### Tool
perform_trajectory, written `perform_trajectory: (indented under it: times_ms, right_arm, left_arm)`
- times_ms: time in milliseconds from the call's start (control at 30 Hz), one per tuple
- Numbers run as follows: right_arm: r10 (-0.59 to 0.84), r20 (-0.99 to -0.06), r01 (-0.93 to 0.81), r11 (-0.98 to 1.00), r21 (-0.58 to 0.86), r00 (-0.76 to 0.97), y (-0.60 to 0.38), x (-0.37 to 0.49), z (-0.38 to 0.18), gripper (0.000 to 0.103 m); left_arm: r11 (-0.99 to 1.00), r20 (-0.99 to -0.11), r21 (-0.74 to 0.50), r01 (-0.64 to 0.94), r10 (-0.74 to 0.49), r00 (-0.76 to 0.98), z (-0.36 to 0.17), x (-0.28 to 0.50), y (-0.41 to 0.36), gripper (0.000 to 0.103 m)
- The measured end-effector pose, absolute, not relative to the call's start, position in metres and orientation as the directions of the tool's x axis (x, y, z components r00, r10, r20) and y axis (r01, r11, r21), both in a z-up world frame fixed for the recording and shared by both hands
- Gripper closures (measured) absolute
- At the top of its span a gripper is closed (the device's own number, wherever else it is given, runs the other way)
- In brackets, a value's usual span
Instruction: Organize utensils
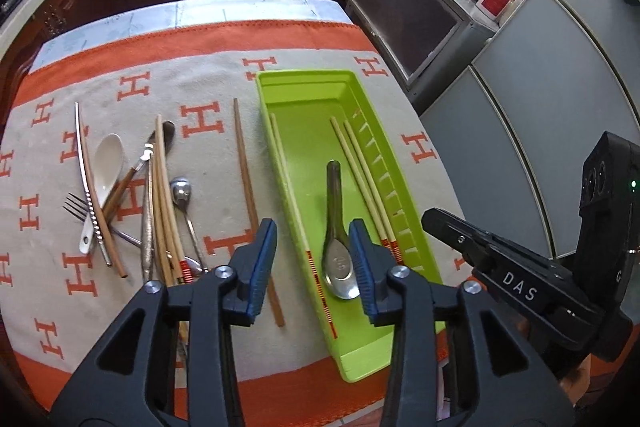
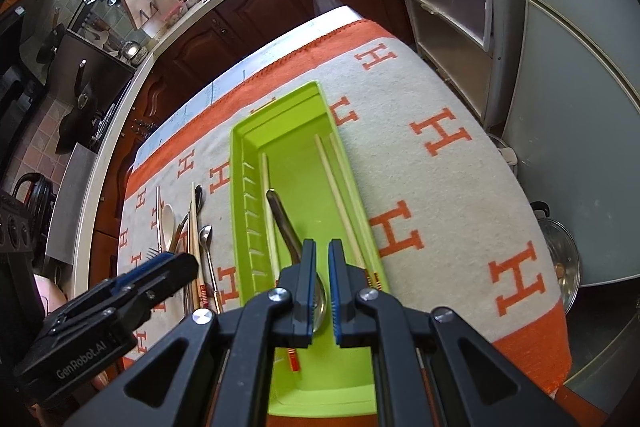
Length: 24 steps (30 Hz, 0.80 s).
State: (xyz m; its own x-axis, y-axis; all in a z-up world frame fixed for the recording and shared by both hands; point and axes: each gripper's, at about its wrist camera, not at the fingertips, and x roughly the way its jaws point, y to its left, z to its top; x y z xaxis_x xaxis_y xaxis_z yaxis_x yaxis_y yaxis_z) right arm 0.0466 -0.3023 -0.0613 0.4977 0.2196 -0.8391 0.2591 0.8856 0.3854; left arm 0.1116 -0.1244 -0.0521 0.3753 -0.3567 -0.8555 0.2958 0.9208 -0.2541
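Left wrist view: left gripper (image 1: 313,259), jaws spread, hangs empty; it should close squarely on the brown chopstick (image 1: 251,195) left of the green tray (image 1: 362,99).

Tray (image 1: 304,95) on cloth (image 1: 208,75) over counter, right of loose pile. In tray: spoon (image 1: 338,259) mid, one chopstick (image 1: 292,195) along left wall, chopstick pair (image 1: 360,171) right of spoon. Left of tray on cloth: single chopstick (image 1: 246,171), then chopstick bundle (image 1: 164,195), small spoon (image 1: 182,195), ladle spoon (image 1: 106,171), fork (image 1: 78,209).
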Motion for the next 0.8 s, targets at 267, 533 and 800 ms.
perform_trajectory:
  times_ms: [267, 533, 800]
  right_arm:
    - [0.229, -0.851, 0.194, 0.915, 0.353, 0.472, -0.269, 0.050, -0.057, 0.097]
    - [0.262, -0.846, 0.121, 0.927, 0.354, 0.465, -0.237, 0.054, -0.050, 0.097]
    - [0.314, -0.866, 0.077, 0.926, 0.370, 0.388, -0.202, 0.078, -0.060, 0.097]
  left_arm:
    - [0.946, -0.858, -0.211, 0.245, -0.300, 0.417, -0.048, 0.101, -0.070, 0.066]
    - [0.956, -0.844, -0.256, 0.141, -0.293, 0.450, -0.041, 0.097, -0.003, 0.047]
    - [0.967, -0.856, -0.252, 0.037, -0.241, 0.458, -0.047, 0.103, 0.035, 0.042]
